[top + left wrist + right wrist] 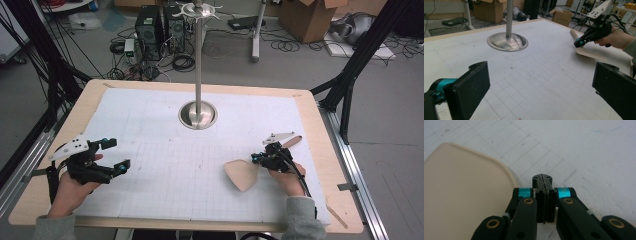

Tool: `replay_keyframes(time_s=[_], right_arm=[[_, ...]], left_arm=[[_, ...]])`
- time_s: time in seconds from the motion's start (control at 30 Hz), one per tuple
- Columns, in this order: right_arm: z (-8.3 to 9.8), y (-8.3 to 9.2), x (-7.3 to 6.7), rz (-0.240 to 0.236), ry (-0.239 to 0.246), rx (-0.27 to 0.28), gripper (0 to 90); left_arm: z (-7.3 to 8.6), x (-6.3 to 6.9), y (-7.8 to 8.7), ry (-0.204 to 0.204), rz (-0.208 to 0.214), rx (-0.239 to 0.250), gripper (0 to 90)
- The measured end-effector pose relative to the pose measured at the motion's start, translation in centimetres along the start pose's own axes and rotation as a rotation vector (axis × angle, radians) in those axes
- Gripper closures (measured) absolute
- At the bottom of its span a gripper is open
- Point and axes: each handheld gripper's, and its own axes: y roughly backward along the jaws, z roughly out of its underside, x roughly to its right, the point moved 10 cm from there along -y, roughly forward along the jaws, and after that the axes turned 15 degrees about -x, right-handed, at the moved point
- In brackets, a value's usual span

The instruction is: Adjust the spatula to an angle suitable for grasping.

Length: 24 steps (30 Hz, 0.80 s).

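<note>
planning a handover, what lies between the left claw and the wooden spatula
Bare gridded mat only, in the high view: nothing lies between the left claw and the wooden spatula.

Even, bright overhead light, faint shadows, slightly soft, low-resolution frames.

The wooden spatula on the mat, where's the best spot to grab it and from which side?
Grip the wooden spatula by its narrow handle, which sticks out toward the table's far right, past the right tongs. The wide blade lies flat on the mat and gives little to pinch. Probably come down from above with the jaws across the handle.
</note>
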Motion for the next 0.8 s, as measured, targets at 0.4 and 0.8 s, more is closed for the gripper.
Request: replay_keyframes(time_s=[0.4,0.8], right_arm=[[3.0,1.5,-1.0,-0.041,0.025,0.001,90.0],[5.4,2.6,-1.7,-0.05,0.035,0.029,90.0]], left_arm=[[-0.5,0.8,0.0,-0.007,0.024,0.011,1.8],[-1.4,1.9,0.5,-0.034,0.034,0.026,1.8]])
